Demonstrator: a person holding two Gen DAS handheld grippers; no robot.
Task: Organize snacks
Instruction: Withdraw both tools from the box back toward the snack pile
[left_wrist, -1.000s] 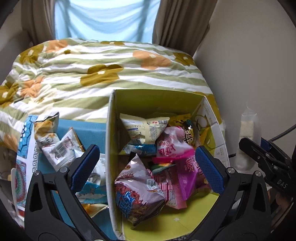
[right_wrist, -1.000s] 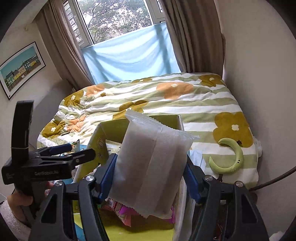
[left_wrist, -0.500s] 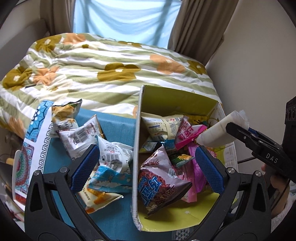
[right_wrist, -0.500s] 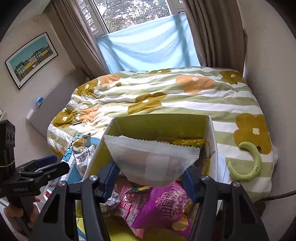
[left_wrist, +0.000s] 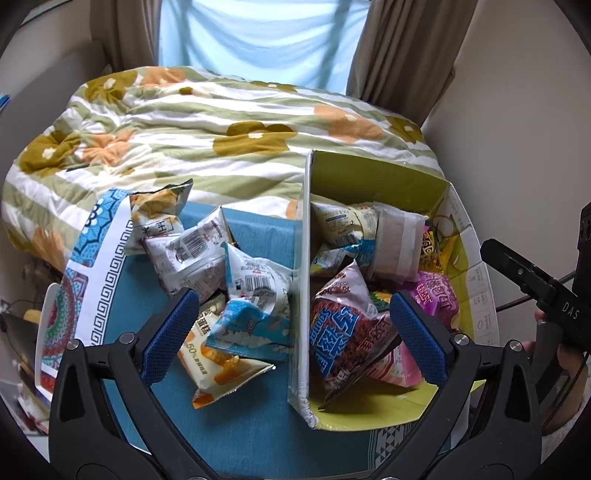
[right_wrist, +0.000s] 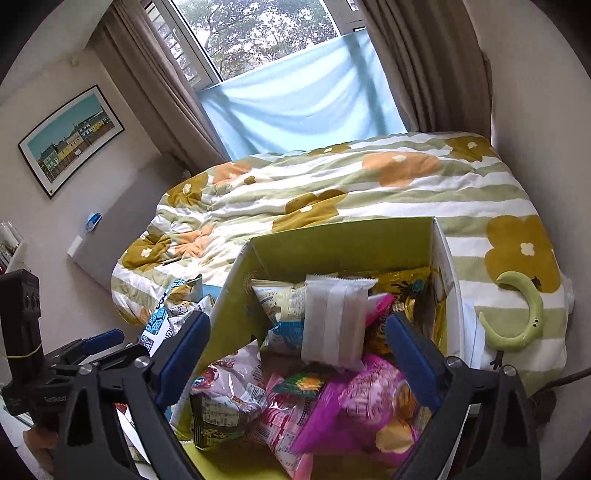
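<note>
A yellow-green cardboard box holds several snack bags. A pale translucent packet lies free on top of them, leaning on the other bags. My right gripper hangs over the box; its jaws are opening, wide apart, and the pads touch nothing. My left gripper is open above the box's left wall, straddling it. Several loose bags lie left of the box on a blue cloth: a white barcode bag, a blue-and-white bag, an orange-and-white bag.
A flowered striped quilt covers the bed behind the box. A green crescent-shaped object lies on the quilt right of the box. A wall stands close on the right. A patterned cloth border edges the blue cloth.
The right gripper let go of the pale packet, which dropped into the box. The left gripper shifted left, bringing the loose bags into view.
</note>
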